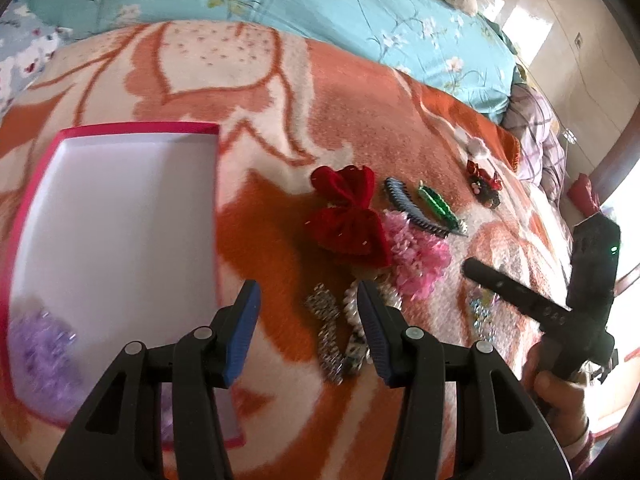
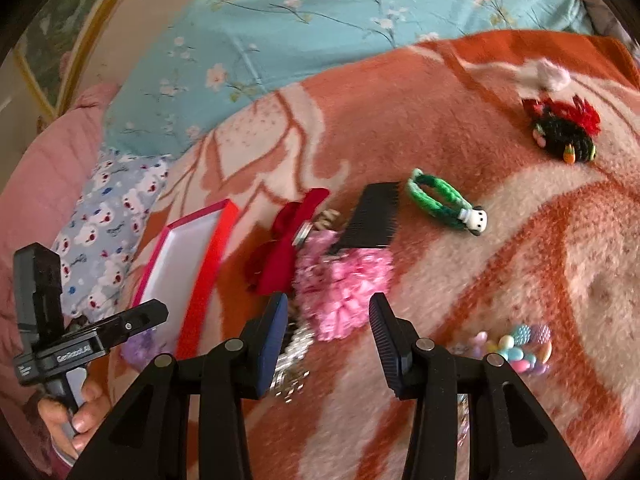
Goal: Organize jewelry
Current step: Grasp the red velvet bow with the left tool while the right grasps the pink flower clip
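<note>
Both the left gripper and right gripper hover spread and empty over the clips, apparently choosing one for the box.

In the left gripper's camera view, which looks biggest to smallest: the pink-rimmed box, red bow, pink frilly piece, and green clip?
1. pink-rimmed box
2. red bow, and pink frilly piece: too alike to rank
3. green clip, though it lies farther away

Both wrist cameras looked down closely along their fingers at the blanket, sharing the red bow and box.
</note>
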{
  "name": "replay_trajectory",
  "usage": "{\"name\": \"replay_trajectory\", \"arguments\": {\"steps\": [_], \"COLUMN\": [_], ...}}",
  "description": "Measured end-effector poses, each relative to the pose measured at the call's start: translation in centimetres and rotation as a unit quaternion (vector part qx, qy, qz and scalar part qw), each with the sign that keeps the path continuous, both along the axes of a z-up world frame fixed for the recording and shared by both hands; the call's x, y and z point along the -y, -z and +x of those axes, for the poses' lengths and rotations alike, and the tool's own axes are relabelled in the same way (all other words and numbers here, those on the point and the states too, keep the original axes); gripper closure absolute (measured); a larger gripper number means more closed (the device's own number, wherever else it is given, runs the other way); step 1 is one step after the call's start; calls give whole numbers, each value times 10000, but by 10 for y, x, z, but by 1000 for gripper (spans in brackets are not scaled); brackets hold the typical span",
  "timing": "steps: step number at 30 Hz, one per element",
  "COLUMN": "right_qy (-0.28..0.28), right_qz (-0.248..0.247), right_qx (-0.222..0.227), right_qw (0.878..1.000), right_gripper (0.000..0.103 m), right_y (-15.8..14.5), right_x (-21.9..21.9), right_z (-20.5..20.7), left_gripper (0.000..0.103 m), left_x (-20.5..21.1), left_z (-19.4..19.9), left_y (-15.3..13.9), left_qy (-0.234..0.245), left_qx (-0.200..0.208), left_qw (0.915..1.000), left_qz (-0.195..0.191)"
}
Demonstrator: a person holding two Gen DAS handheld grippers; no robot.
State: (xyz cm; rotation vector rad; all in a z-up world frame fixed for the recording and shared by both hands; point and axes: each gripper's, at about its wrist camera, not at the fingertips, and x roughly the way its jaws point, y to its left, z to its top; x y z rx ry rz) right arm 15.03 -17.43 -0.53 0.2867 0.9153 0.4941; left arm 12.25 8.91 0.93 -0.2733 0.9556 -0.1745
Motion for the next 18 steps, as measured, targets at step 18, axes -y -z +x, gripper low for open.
{"name": "replay_trajectory", "arguments": {"steps": [18], "right_qy": [49], "right_qz": [369], "right_qx": [-342], "right_qw": [9987], "right_gripper": [98], "right_y": [25], "right_x": [12], "right_z": [25], "left_gripper": [54], "left_x": [46], "left_z": [91], "left_y": [42], "left_qy": [497], "left_qx": [-432], "left_qw": [9976], "left_qz": [-208]}}
